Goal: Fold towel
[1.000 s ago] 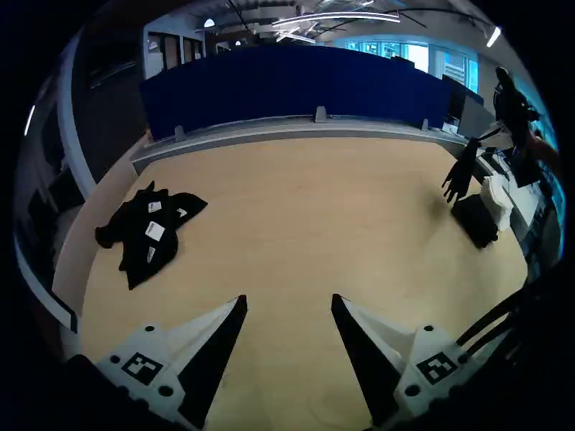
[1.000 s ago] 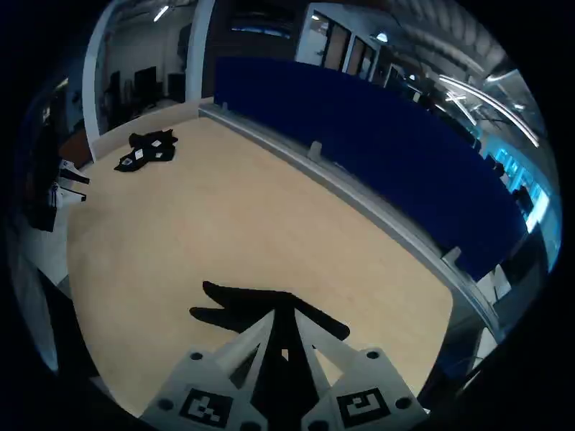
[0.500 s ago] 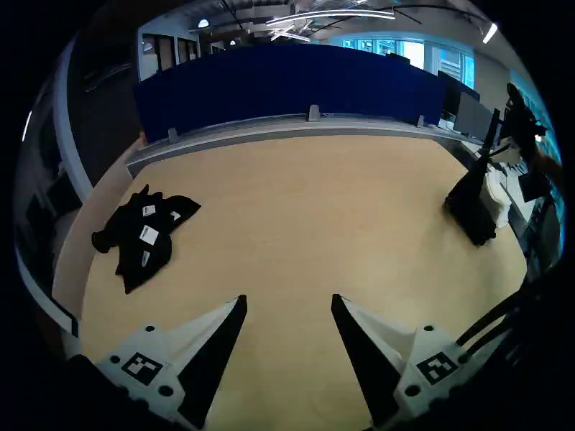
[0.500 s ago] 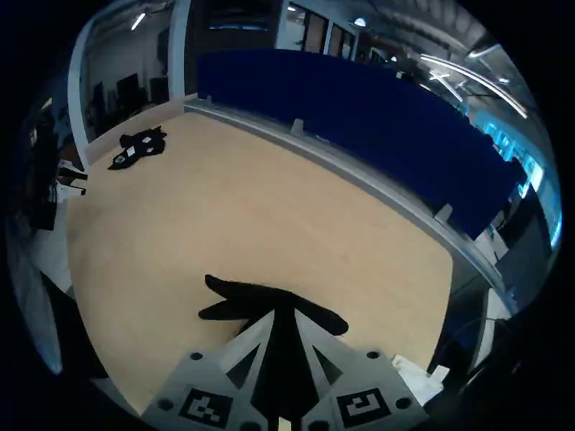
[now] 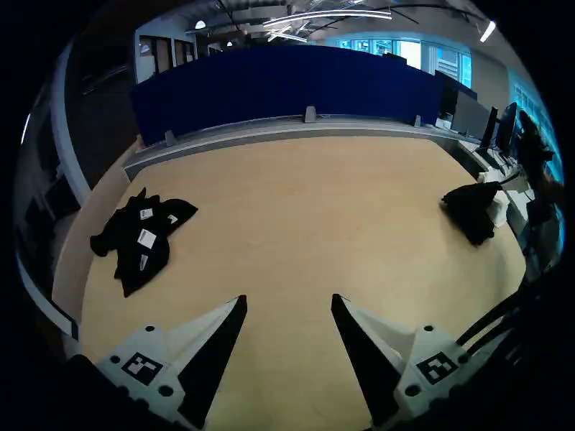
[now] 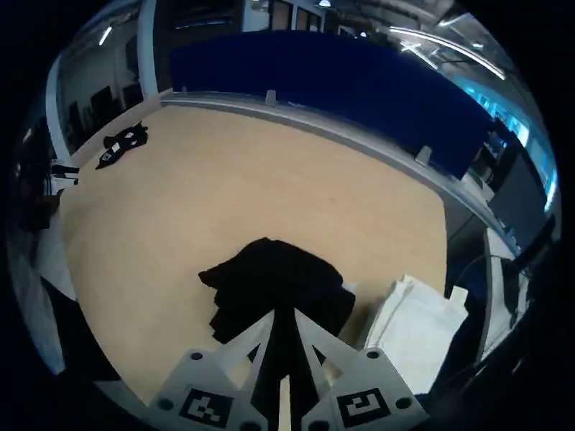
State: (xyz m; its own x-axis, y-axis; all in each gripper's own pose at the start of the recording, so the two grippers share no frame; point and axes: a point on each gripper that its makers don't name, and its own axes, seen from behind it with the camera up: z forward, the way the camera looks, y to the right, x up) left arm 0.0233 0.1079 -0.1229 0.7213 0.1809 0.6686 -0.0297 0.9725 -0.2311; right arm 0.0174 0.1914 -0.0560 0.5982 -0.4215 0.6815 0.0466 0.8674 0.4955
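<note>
While right tongs point(image 6: 284, 316) pinch it, black towel point(image 6: 267, 273) bunches ahead.

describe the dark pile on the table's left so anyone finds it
On the wooden table before the blue partition, look near the left edge. A crumpled black cloth pile lies there; unlike the black cloth at the right, it bears white tags.

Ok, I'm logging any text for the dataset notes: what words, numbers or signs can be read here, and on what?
No readable words or numbers.
White tags on the black cloth pile: too small to read.
Square markers on the left gripper and on the right gripper holding the black towel: patterns, no text.
</note>
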